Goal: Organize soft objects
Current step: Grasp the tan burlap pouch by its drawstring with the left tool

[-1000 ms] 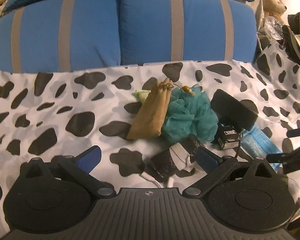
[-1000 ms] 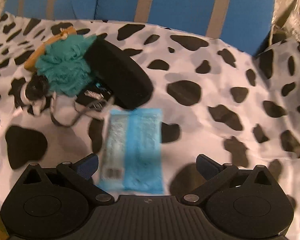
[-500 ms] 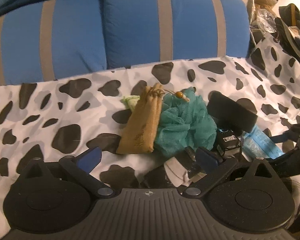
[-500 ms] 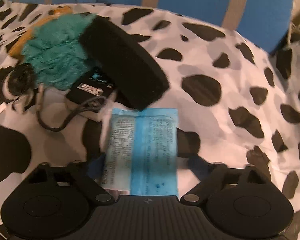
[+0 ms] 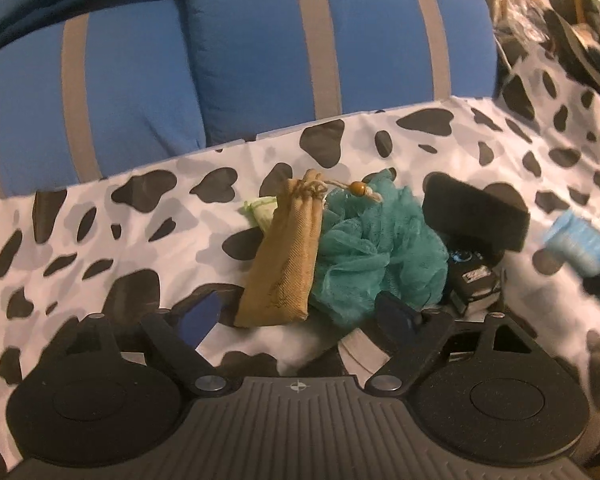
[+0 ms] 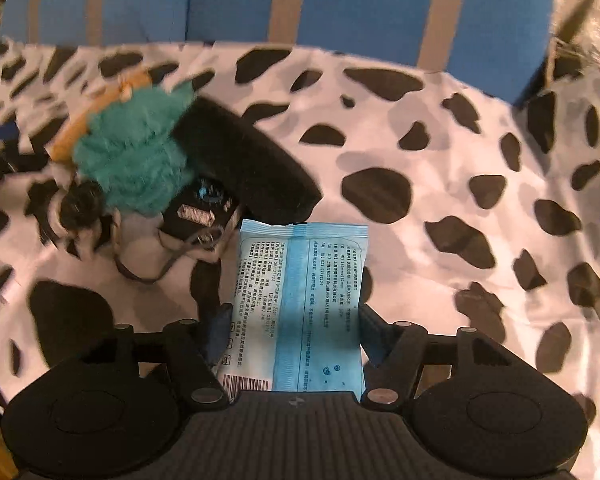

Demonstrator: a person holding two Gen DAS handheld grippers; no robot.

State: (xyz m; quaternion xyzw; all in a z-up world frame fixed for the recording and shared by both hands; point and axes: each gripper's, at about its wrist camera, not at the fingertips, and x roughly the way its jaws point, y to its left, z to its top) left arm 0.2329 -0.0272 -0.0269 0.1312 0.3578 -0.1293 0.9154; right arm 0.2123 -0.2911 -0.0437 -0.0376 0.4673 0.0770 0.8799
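While our right gripper (image 6: 290, 332) closes on the blue wipes packet (image 6: 300, 304), lifted off the cow-print sheet (image 6: 460, 140), we judge it light, squashy and slippery; mid-body hold suits.

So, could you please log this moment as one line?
right gripper: closing on blue wipes pack, pads touching | left gripper: closing, nothing gripped, near tan drawstring pouch | teal bath pouf: on cow-print cover
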